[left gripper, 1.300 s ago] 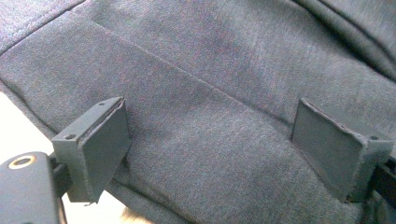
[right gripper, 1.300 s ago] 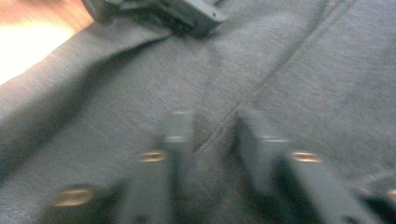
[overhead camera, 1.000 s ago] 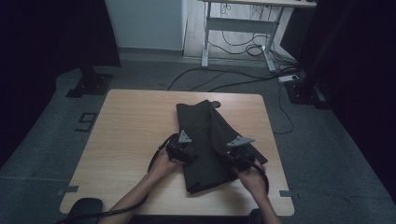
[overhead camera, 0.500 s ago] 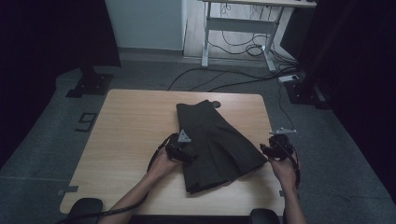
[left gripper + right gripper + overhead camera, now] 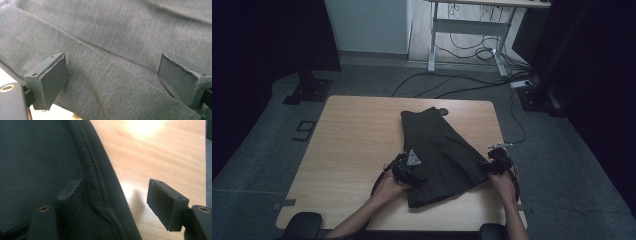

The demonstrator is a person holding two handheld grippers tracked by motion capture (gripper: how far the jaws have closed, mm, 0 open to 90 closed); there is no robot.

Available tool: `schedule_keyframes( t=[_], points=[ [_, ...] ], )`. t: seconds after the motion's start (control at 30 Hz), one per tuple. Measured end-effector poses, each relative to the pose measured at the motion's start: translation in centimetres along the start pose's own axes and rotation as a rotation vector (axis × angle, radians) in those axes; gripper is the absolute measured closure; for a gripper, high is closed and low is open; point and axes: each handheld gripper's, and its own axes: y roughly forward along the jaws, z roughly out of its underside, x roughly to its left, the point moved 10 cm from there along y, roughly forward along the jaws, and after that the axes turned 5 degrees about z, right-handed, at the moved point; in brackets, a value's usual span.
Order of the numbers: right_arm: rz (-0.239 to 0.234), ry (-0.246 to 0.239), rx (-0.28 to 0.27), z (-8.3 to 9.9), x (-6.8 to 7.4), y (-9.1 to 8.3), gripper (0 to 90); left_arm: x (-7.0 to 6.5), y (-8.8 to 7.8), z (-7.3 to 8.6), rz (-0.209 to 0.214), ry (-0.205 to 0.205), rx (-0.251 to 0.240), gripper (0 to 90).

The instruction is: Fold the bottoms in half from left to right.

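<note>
A dark garment [image 5: 439, 152] lies flat on the wooden table [image 5: 357, 145], right of the middle, narrow end far, wide hem near; the left gripper [image 5: 408, 170] rests on its near left edge, fingers [image 5: 51, 80] spread wide over the cloth, pinching nothing. The right gripper [image 5: 493, 165] sits at the garment's near right corner; its jaws have just been opening, one finger [image 5: 68, 200] over the hem and the other over bare wood, gripping nothing.

High view looks down on the table [image 5: 362, 140] — gripper views sit close, sharing the garment [image 5: 437, 145].

Black claw [image 5: 408, 170] bears a grey three-cornered plate; bare forearms.
</note>
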Motion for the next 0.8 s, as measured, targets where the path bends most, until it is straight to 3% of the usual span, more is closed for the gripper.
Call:
schedule_keyframes(
  t=[0.07, 0.1, 0.33, 0.63, 0.7, 0.8],
  points=[
    [-0.031, 0.047, -0.02, 0.3, 0.0, -0.1, 32.5, 0.2, 0.2, 0.1, 0.005, -0.017, 0.005, 8.6],
    [-0.036, 0.043, -0.018, 0.5, 0.1, -0.2, 32.7, 0.4, 0.2, 0.2, 0.002, -0.014, 0.013, 8.6],
    [-0.057, -0.072, 0.018, 1.6, 2.4, -1.9, 37.5, 2.2, -0.8, 1.1, -0.028, -0.02, 0.053, 7.5],
    [-0.151, -0.212, 0.016, 2.9, 8.4, -4.0, 37.5, 6.6, -3.3, 4.0, -0.042, -0.162, 0.043, 7.6],
    [-0.171, -0.229, 0.023, 3.0, 9.4, -4.2, 35.8, 7.0, -3.8, 4.6, -0.031, -0.189, 0.04, 7.6],
    [-0.196, -0.261, 0.082, 3.0, 10.1, -4.6, 32.5, 6.9, -4.9, 4.5, 0.015, -0.221, 0.047, 13.2]
  ],
)
